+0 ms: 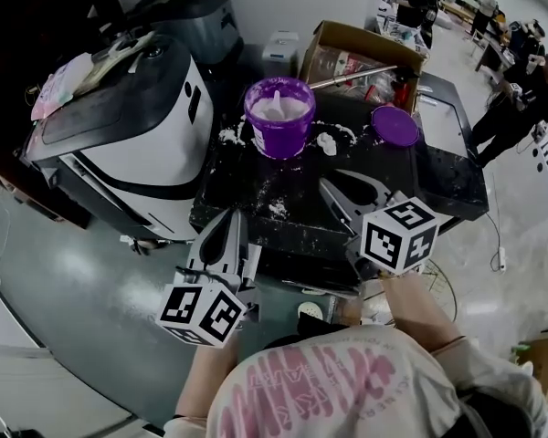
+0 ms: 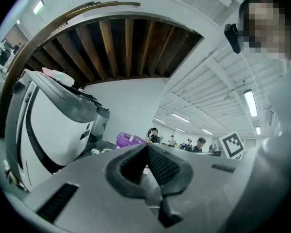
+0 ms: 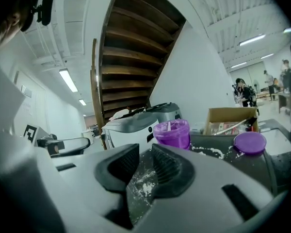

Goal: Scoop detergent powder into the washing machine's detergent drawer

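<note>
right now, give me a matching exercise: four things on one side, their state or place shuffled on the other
1 purple tub
2 purple lid
3 left tool
4 right tool

a jaws apart, empty
b lying on the dark table
c jaws together, empty
d open, white powder inside

Pairs: 1-d, 2-b, 3-c, 4-a

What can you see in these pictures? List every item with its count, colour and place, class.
tub: one, purple, white powder inside, mid-counter.
lid: one, purple, flat on counter right of tub.
spilled powder: patches, white, around tub.
cardboard box: one, brown, behind tub.
washing machine: one, white and dark grey, left of counter.
counter: one, black, centre.
bystanders: several, dark clothes, far right background.
left gripper: one, grey, fingers together, empty.
right gripper: one, grey, fingers apart, empty.
</note>
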Demonstrator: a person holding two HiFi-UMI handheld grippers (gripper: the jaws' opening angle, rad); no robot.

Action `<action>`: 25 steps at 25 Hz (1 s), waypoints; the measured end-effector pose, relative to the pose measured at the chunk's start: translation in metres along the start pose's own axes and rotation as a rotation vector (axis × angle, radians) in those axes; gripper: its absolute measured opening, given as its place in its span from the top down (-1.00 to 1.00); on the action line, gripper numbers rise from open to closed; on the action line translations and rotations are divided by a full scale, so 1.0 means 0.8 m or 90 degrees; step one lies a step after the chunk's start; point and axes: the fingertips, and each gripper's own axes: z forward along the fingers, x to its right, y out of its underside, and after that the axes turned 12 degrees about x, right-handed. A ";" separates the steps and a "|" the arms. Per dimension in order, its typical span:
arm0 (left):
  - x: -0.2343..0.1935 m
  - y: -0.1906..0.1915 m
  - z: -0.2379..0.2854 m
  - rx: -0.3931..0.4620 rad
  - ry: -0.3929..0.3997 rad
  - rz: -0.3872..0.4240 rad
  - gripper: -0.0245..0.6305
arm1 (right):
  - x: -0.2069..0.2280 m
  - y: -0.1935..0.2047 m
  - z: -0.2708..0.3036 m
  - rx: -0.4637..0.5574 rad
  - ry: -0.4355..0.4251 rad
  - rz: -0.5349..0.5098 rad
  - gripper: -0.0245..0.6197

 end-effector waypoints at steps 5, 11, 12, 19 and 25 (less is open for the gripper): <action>-0.003 -0.009 0.031 0.012 -0.019 0.016 0.92 | 0.029 -0.022 0.023 0.018 -0.019 0.011 0.60; -0.011 -0.005 0.058 0.026 -0.055 0.029 0.92 | 0.061 -0.030 0.051 0.015 -0.062 0.024 0.56; -0.014 -0.003 0.058 0.029 -0.061 0.028 0.92 | 0.067 -0.031 0.056 0.012 -0.069 0.024 0.56; -0.053 0.012 0.055 -0.002 -0.095 0.044 0.92 | 0.100 -0.041 0.098 -0.011 -0.085 0.046 0.54; -0.086 0.007 0.076 -0.016 -0.072 0.028 0.92 | 0.106 -0.050 0.140 -0.061 -0.085 0.025 0.50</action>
